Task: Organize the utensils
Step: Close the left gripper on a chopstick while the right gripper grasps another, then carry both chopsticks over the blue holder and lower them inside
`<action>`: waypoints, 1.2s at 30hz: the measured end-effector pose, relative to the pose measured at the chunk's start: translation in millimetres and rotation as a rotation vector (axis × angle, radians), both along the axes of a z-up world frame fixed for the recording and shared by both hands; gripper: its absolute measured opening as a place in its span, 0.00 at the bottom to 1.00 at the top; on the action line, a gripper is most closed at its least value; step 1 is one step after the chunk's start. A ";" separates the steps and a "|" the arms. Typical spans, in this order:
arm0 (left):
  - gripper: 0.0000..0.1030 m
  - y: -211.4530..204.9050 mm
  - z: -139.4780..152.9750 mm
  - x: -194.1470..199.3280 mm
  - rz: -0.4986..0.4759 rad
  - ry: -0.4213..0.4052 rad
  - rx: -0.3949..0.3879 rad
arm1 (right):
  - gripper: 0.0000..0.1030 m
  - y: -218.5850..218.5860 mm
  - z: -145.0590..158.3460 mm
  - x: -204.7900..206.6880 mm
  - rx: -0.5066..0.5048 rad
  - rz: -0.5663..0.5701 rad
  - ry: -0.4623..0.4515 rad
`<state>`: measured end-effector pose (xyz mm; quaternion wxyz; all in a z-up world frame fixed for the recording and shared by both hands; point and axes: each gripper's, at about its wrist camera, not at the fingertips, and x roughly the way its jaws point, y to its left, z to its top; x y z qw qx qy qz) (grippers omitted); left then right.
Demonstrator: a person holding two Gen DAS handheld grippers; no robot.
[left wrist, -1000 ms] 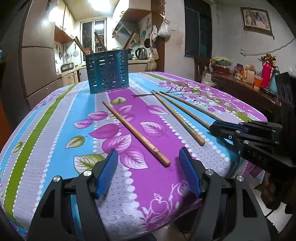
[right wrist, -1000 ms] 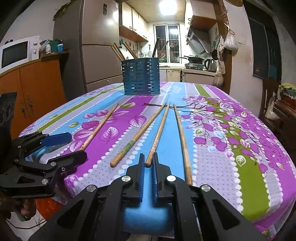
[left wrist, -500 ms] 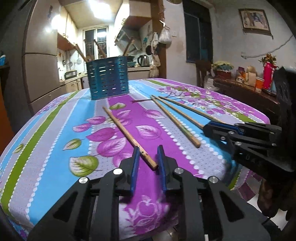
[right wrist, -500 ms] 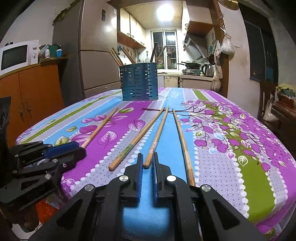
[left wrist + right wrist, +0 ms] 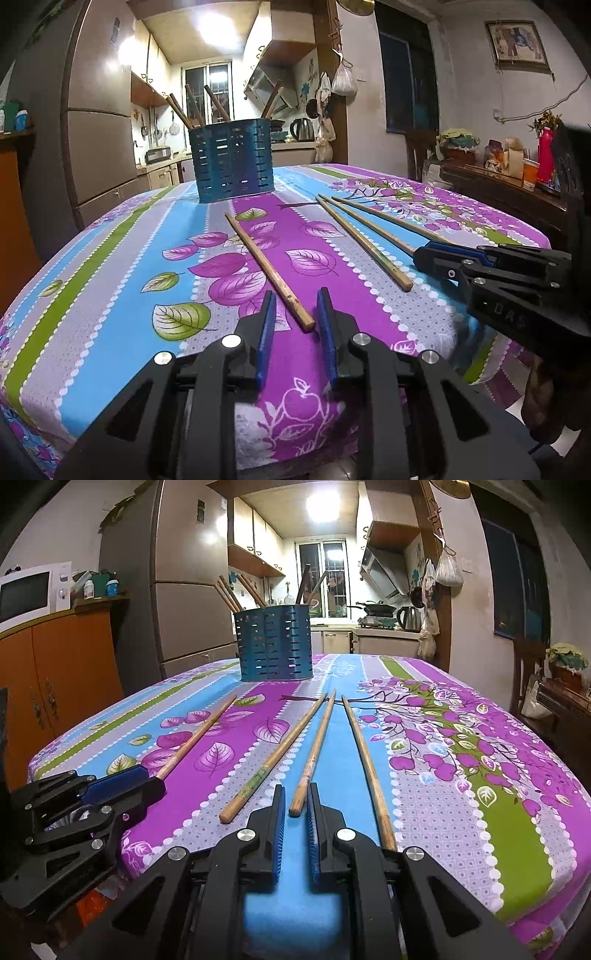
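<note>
Several wooden chopsticks lie on the flowered tablecloth (image 5: 110, 258). A blue slotted holder (image 5: 232, 159) stands at the far end with several chopsticks in it; it also shows in the right wrist view (image 5: 274, 643). My left gripper (image 5: 295, 306) has its pads narrowly apart around the near end of the leftmost chopstick (image 5: 266, 266), not visibly clamping it. My right gripper (image 5: 296, 801) has its pads close around the near end of the third chopstick (image 5: 314, 749), with a small gap. Two more chopsticks (image 5: 273, 760) (image 5: 365, 768) lie either side of it.
A fridge (image 5: 184, 590) and an orange cabinet (image 5: 62, 672) with a microwave (image 5: 29, 590) stand left of the table. A dark sideboard (image 5: 498, 192) with bottles stands to the right. The table's near edge is just below both grippers.
My left gripper closed from wide open to a narrow gap around the leftmost chopstick's end, then widened slightly. The right gripper stayed nearly shut around its chopstick. Both views sit lower.
</note>
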<state>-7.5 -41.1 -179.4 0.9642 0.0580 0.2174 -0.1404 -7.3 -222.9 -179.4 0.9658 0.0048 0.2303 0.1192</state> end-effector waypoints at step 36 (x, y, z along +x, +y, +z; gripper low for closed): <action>0.05 15.1 115.1 -2.3 -0.053 -0.244 -0.031 | 0.08 -18.5 127.9 -24.4 -0.056 0.079 -0.317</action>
